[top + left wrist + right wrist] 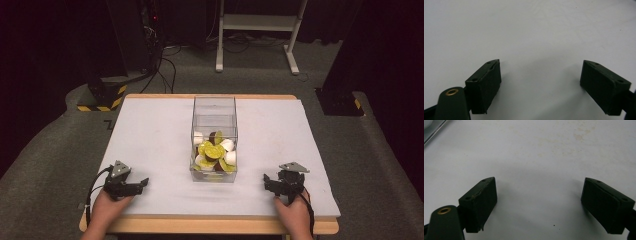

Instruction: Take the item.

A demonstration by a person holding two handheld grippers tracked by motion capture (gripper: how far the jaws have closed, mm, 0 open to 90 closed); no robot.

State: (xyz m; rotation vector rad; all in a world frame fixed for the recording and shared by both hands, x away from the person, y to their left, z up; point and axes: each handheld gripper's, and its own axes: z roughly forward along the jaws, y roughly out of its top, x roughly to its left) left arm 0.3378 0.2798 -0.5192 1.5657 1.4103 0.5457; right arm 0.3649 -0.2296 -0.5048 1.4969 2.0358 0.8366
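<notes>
A clear box (214, 137) of yellow, white and brown pieces stands mid-surface (150, 130). Left tongs (143, 182) and right tongs (266, 181) rest near the front edge, jaws wide apart, empty. A careless reach could tip the box.

White-topped table (150, 135) carries a clear bin (214, 112).

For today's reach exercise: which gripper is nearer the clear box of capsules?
Right, but only slightly. The right gripper sits just right of the clear box; the left gripper rests farther off on its left.
</notes>
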